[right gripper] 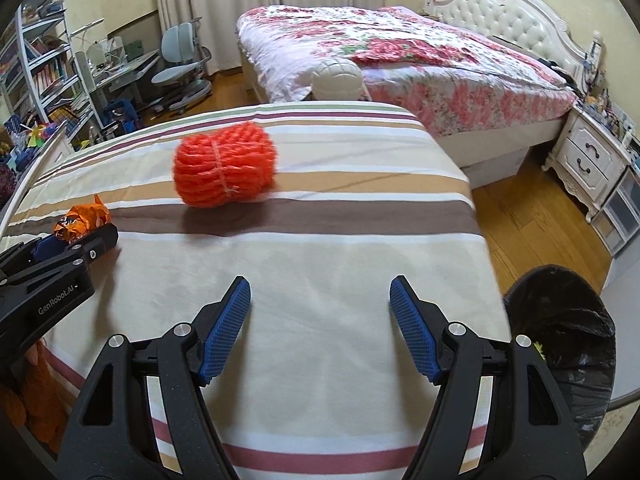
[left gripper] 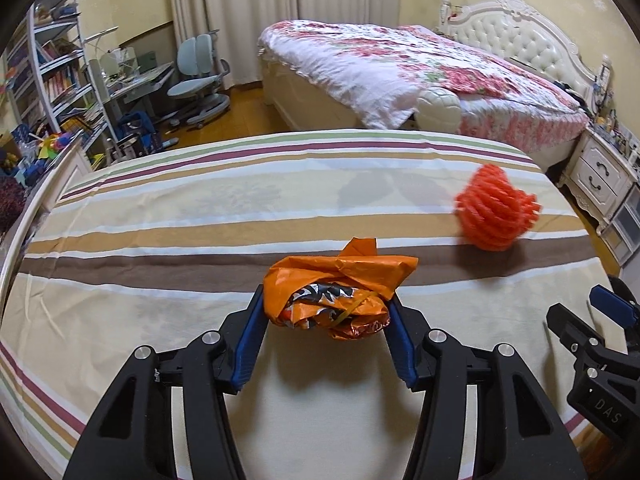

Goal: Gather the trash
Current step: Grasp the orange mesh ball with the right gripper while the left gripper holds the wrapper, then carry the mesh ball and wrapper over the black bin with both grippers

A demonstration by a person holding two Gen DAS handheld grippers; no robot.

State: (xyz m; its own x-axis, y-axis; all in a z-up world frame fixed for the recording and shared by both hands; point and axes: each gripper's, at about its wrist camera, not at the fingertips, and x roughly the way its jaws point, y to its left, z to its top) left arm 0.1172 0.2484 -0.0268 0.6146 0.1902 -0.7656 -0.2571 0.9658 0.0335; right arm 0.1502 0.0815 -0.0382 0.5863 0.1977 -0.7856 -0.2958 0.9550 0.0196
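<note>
while left tool (left gripper: 326, 312) clamps orange wrapper (left gripper: 340, 288) | right tool (right gripper: 320, 304) apart | striped sheet (right gripper: 320, 240) | bedroom, wood floor (right gripper: 532, 220)

The wrapper (left gripper: 340, 296) is glossy, crinkled foil-like plastic. The net (right gripper: 224, 168) is foamy orange plastic mesh. The striped sheet (right gripper: 320, 240) is matt woven cloth. The bin liner (right gripper: 568, 340) is shiny black film. The floor (right gripper: 532, 220) is polished wood.
</note>
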